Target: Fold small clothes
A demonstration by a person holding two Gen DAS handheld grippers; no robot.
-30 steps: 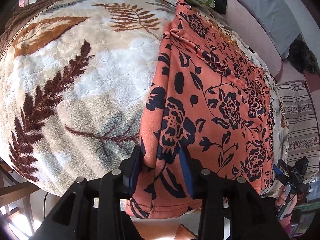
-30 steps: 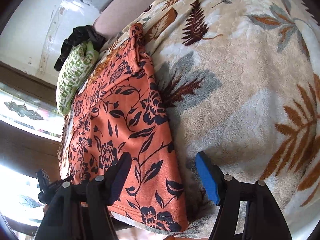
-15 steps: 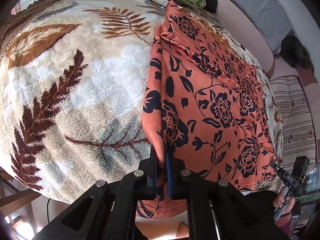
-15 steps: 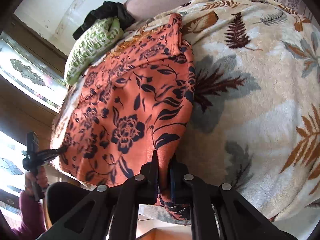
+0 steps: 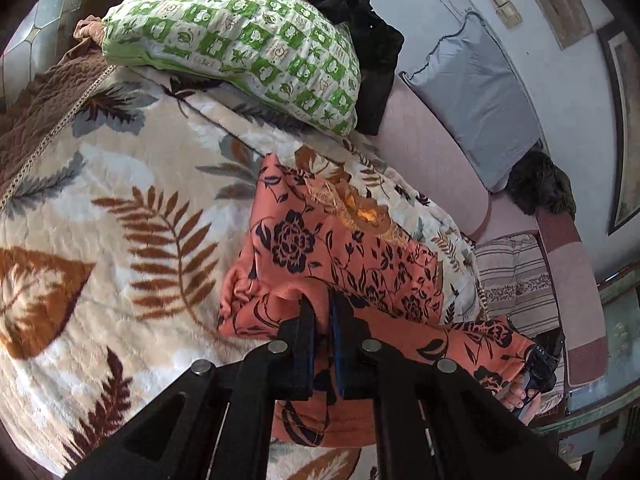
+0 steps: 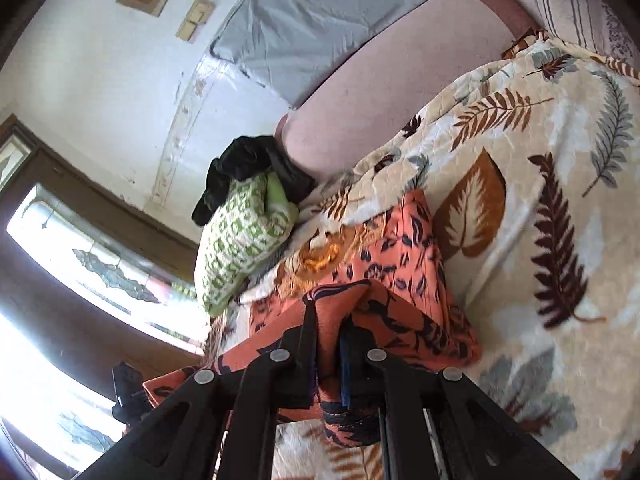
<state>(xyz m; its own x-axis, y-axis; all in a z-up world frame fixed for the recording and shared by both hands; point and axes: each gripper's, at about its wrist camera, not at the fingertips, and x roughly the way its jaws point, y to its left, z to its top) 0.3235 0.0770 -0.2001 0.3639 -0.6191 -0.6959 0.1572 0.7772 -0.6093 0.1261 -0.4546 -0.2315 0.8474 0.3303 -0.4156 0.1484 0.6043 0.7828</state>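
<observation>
An orange garment with a dark floral print (image 5: 340, 248) lies on a cream leaf-patterned blanket (image 5: 120, 220). My left gripper (image 5: 323, 312) is shut on one corner of its near hem, lifted off the blanket. My right gripper (image 6: 329, 320) is shut on the other near corner of the orange garment (image 6: 400, 248). The near half hangs raised between the two grippers, bunching over the far half that still rests on the blanket (image 6: 540, 200). In the left wrist view the right gripper (image 5: 538, 360) and a hand show at the right edge.
A green-and-white patterned pillow (image 5: 240, 40) with a black cloth (image 5: 360, 20) on it lies at the bed's far end. A grey cushion (image 5: 480, 92) leans on the pink sofa back (image 5: 432, 152). A striped pillow (image 5: 516, 272) is at the right. A window (image 6: 80, 260) is at the left.
Both grippers closed on the garment's near hem corners, then rose and moved toward the far end, carrying the hem up and over the rest of the garment.
</observation>
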